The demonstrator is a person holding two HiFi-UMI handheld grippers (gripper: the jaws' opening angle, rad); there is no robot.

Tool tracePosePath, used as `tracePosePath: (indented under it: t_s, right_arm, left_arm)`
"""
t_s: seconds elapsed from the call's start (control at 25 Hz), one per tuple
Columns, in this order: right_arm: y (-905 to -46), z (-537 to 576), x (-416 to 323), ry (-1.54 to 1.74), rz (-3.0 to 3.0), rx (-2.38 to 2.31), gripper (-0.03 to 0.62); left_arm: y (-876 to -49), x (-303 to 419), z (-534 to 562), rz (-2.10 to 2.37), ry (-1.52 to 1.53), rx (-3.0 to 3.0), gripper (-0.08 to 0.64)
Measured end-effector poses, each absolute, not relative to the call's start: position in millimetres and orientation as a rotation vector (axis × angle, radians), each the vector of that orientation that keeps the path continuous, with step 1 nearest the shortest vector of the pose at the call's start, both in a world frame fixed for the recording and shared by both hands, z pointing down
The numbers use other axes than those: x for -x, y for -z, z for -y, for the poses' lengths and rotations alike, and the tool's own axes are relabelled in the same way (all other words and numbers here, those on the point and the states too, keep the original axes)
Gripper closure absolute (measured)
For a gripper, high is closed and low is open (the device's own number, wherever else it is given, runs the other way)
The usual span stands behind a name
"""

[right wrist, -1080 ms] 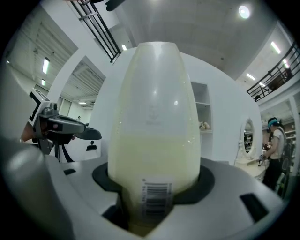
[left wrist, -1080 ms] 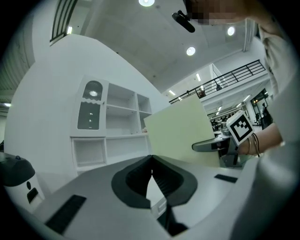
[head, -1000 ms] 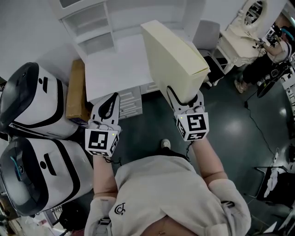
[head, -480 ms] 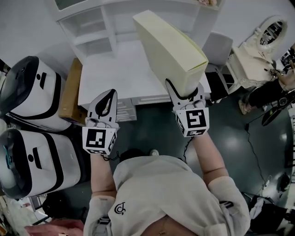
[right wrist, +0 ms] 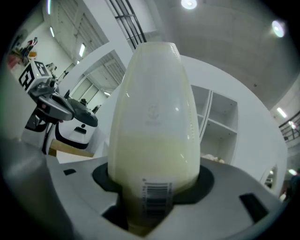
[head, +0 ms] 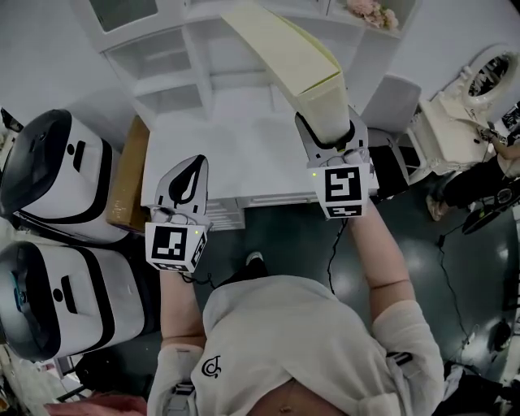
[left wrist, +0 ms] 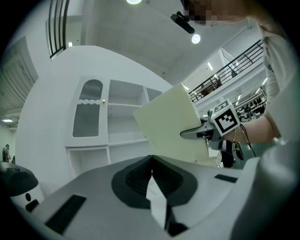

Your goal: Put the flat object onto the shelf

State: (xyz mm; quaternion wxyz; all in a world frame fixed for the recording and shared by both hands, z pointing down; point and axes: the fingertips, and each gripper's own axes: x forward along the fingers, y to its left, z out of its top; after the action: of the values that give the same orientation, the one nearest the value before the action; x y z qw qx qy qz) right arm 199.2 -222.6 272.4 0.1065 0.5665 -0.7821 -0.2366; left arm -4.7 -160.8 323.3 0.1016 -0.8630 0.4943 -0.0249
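The flat object is a thin cream box (head: 284, 53) with a barcode on its near edge. My right gripper (head: 327, 130) is shut on its lower end and holds it tilted up over the white desk (head: 236, 150), its top end near the white shelf unit (head: 166, 61). In the right gripper view the box (right wrist: 152, 122) fills the space between the jaws, with the shelf unit (right wrist: 220, 131) behind it. My left gripper (head: 190, 177) hangs shut and empty over the desk's front left edge. In the left gripper view the box (left wrist: 171, 126) stands before the shelf unit (left wrist: 124, 122).
Two white pod-shaped machines (head: 49, 171) (head: 65, 292) stand at the left, with a brown carton (head: 130, 175) beside the desk. A grey chair (head: 394, 93) and a white dressing table (head: 463, 122) stand to the right, with a person (head: 487, 166) there. Pink flowers (head: 366, 10) sit on an upper shelf.
The right gripper has carried the box forward and up toward the shelf unit. The view has moved closer to the desk. The left gripper has stayed shut and nearly in place.
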Motion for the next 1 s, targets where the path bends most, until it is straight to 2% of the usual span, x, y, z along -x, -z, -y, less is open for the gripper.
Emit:
tracePosePath:
  t_s: [0.68,1.0]
  right_arm:
    - [-162.7,352.1,-181.9,1.239,1.611,-1.519,0.318]
    - [-169.6,424.2,-151.3,1.262,1.428,-1.347,0.313]
  left_arm:
    - [-299.9,23.7,245.4,-1.420,0.020,2.513,0.546]
    - [-306.5,56.2,270.4,-1.479,0.008,2.498,0.546]
